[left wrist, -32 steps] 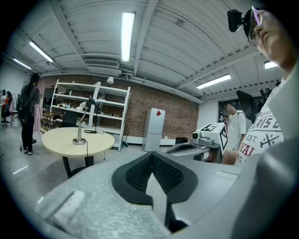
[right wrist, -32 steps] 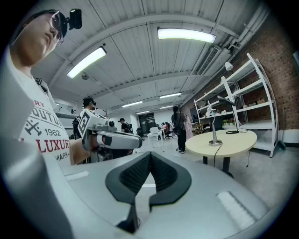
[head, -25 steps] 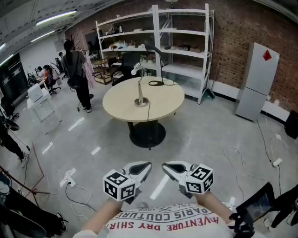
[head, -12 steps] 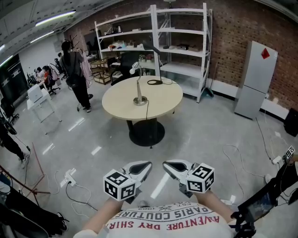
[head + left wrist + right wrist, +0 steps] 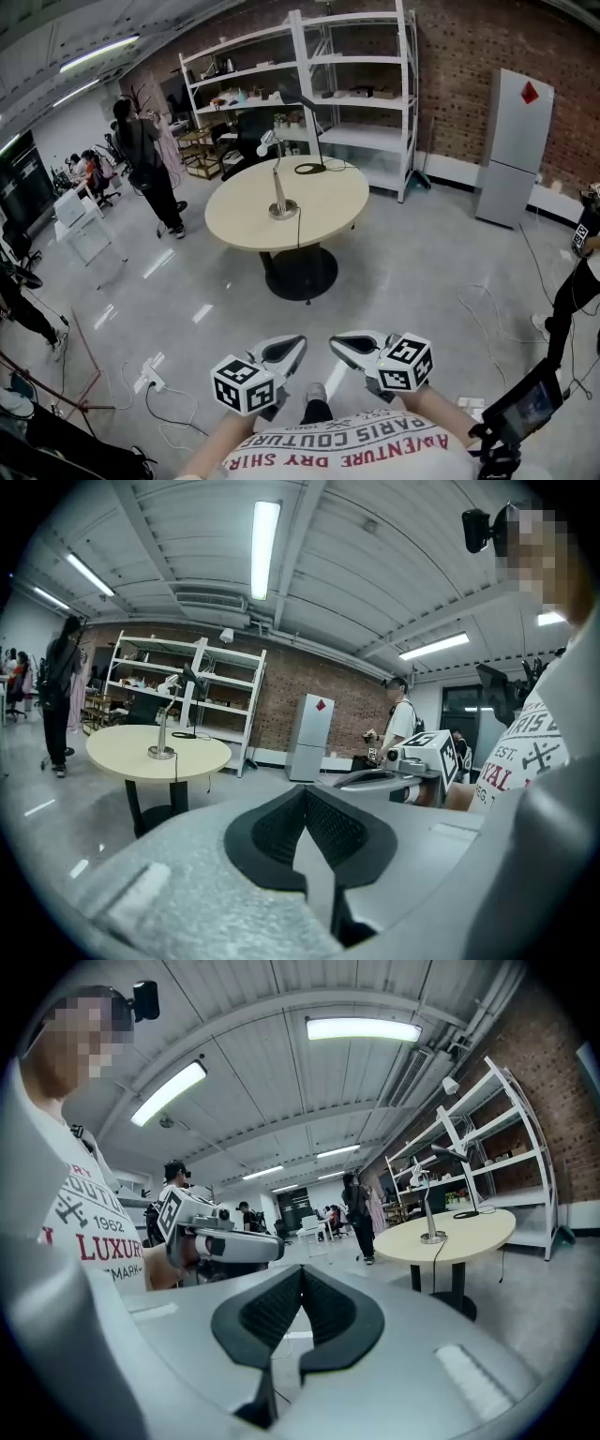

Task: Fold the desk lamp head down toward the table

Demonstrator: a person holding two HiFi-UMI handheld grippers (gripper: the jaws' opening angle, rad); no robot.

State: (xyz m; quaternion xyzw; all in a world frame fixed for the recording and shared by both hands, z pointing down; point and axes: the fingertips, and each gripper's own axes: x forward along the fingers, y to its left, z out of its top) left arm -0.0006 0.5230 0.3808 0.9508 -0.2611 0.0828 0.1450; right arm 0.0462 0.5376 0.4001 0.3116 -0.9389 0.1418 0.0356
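Ahead, 1 table (image 5: 337, 202), 1 silver lamp (image 5: 280, 187), 1 black lamp (image 5: 321, 139); left gripper (image 5: 298, 343), right gripper (image 5: 337, 342): jaws together.

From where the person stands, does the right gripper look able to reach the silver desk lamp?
Probably not yet: the right gripper, shut, hangs near the person, while the lamp stands on the table across open floor. Nothing blocks the way; they would need to walk up first.

The left tool (image 5: 304, 792), jaws together and empty, faces a far-off round table (image 5: 117, 746) bearing a desk lamp (image 5: 162, 731).
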